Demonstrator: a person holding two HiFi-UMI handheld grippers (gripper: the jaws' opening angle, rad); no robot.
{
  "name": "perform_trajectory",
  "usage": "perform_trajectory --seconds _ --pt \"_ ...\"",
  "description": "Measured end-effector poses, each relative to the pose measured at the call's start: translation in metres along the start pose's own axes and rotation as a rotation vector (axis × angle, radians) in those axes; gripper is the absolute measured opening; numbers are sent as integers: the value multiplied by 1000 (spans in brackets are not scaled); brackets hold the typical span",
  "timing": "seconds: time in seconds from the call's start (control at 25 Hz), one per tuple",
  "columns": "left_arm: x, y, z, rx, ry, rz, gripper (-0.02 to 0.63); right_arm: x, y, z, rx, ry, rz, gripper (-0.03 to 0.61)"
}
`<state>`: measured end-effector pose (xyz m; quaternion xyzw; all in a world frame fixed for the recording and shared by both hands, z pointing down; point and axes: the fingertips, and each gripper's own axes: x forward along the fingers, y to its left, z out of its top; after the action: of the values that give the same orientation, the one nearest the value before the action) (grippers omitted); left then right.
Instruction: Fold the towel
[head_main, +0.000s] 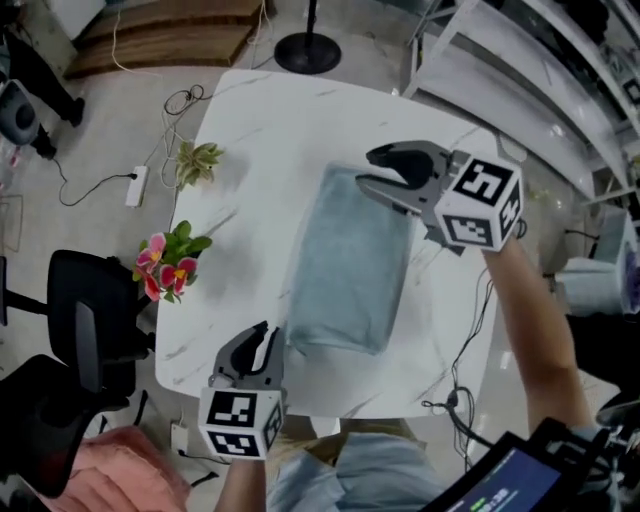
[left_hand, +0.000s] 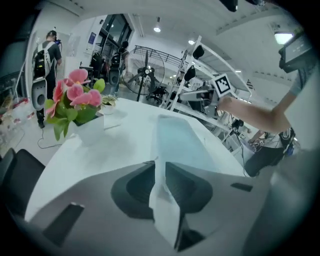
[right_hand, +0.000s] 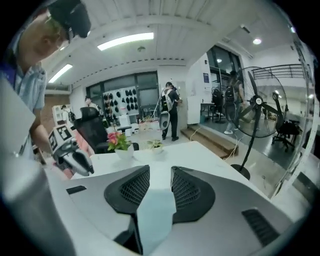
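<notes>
The towel (head_main: 350, 265) lies folded into a long pale blue-grey rectangle in the middle of the head view, flat on the white marbled worktop (head_main: 270, 130), its long sides running from lower centre towards upper centre of the frame. The right tool (head_main: 366, 170) is over the towel's upper right corner, its jaws spread; in the right gripper view (right_hand: 160, 172) the blue cloth (right_hand: 155, 210) shows through the gap, but nothing is pinched. The left tool (head_main: 268, 335) sits at the lower left of the towel, just beside its near corner, over bare worktop. Its jaws stand slightly apart, and the left gripper view (left_hand: 160, 167) shows only white worktop in the narrow gap, with the towel (left_hand: 180, 142) stretching away beyond. At the worktop's left edge stands a pot of pink flowers (head_main: 165, 265), and further up the frame a small green plant (head_main: 197, 160). A black chair (head_main: 80, 330) stands on the floor at the left, and a white power strip (head_main: 136, 185) lies above it.
</notes>
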<state>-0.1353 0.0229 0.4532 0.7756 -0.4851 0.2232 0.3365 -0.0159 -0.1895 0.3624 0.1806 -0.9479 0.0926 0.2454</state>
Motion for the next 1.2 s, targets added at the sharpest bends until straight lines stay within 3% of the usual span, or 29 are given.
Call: perform_trajectory --seconds 0.08,0.2,0.32,0.4,0.48,0.56,0.8,0.92,1.04,1.12,1.2 --pt "1 -9 3 54 -6 -9 64 -10 47 -26 -62 70 30 94" --pt "18 -27 4 150 -24 -51 55 -20 118 -70 -113 151 95 61" --pt "32 -48 -6 195 -15 -119 44 -25 178 -105 -93 151 138 69" --pt "38 -53 -18 262 26 -122 43 -22 205 -127 -87 154 156 71" --pt "39 -50 -32 316 76 -116 36 -20 225 -152 -119 201 177 69" --pt "38 -44 -44 320 104 -121 34 -20 237 -174 -174 255 188 69" --pt "41 -39 -51 291 101 -139 29 -15 242 -192 -227 284 175 57" --pt "29 -39 -47 313 117 -104 29 -25 235 -171 -113 247 217 71" --pt "14 -50 -19 353 72 -95 29 -42 184 -115 38 96 151 71" --pt "13 -72 -5 390 50 -153 31 -46 138 -87 60 48 71 64" --pt "23 -101 -8 449 85 -257 31 -39 97 -71 40 55 14 60"
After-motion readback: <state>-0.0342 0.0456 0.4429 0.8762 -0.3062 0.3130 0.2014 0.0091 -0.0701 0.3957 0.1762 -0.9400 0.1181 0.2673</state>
